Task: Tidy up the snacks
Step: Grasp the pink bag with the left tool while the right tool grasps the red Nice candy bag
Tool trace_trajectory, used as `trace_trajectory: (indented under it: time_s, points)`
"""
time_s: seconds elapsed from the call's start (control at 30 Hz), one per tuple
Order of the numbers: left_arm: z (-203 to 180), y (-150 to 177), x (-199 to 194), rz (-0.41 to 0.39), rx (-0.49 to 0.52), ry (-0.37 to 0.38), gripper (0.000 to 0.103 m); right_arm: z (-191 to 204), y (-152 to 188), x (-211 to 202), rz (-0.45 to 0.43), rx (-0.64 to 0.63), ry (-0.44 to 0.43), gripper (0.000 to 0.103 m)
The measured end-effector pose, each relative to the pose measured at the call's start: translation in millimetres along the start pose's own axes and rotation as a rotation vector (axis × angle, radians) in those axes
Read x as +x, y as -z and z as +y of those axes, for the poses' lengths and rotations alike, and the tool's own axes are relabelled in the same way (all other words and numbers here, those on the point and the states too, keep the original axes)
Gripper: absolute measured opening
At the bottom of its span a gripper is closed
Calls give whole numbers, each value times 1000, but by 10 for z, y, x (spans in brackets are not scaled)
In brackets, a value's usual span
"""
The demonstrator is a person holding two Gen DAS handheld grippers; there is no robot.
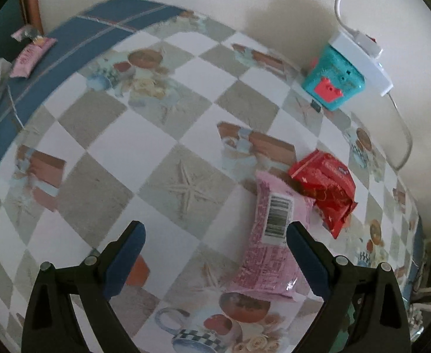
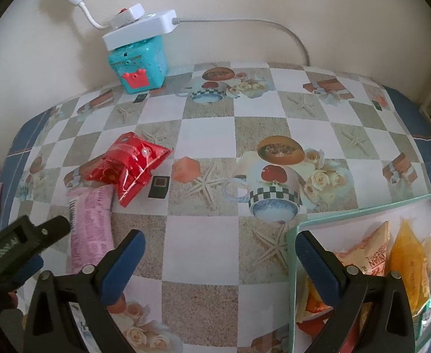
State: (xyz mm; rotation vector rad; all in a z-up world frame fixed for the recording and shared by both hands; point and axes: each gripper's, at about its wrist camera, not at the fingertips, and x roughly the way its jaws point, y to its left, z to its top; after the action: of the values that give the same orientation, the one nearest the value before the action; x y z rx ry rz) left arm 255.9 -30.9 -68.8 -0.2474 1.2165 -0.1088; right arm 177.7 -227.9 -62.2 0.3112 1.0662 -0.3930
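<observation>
A pink snack packet (image 1: 271, 235) lies barcode-up on the checkered tablecloth (image 1: 162, 135), its upper end against a red foil packet (image 1: 324, 188). My left gripper (image 1: 215, 229) is open above the table; its right finger is next to the pink packet and nothing is between the fingers. In the right wrist view the pink packet (image 2: 90, 226) and red packet (image 2: 127, 164) lie at the left, with one of the left gripper's black fingers (image 2: 47, 229) beside them. My right gripper (image 2: 220, 236) is open and empty. Its right finger is over the rim of a clear green-edged box (image 2: 362, 209) holding several orange and yellow packets (image 2: 407, 259).
A teal toy box (image 2: 139, 67) with a white power strip (image 2: 139, 29) on top stands against the back wall; its cable runs right. A small black card (image 2: 158, 186) lies near the red packet. Another pink packet (image 1: 31, 56) rests on the blue cloth at the far left.
</observation>
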Motion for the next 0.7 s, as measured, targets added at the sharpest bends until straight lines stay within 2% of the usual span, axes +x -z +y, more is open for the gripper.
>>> trace_trajectory:
  time_s: [0.13, 0.37, 0.6, 0.7]
  points:
    - [-108, -2, -21, -1, 39, 47, 97, -18, -6, 0, 1, 4, 3, 103]
    - [-402, 101, 65, 17, 110, 61, 95, -70, -15, 2, 4, 8, 10, 103]
    - [-396, 128, 176, 34, 118, 47, 71, -89, -24, -15, 0, 5, 25, 103]
    - [-305, 109, 160, 30, 100, 52, 68, -84, -25, -36, -9, 0, 24, 103]
